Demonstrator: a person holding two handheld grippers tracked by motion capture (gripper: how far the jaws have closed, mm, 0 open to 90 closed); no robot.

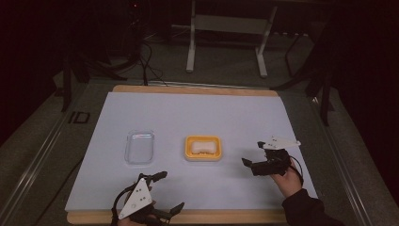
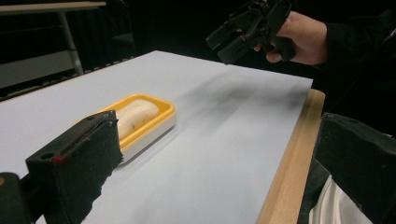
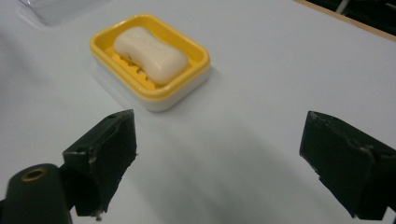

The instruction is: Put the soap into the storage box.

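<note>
High view: the yellow soap dish sits mid-desk with the soap bar inside; a clear lid lies apart to its left. The left gripper hovers at the near edge of the desk, fingers spread and empty. The right gripper hangs right of the dish, fingers released, holding nothing.

Left gripper view: both fingers stand wide apart; the dish lies ahead, the right gripper raised beyond it.

Right gripper view: 2 open fingers frame bare desk; the dish and soap lie ahead, untouched.

Judgement: the approach step is in hand. The next move calls for 1 gripper to advance and straddle its target before closing.
</note>
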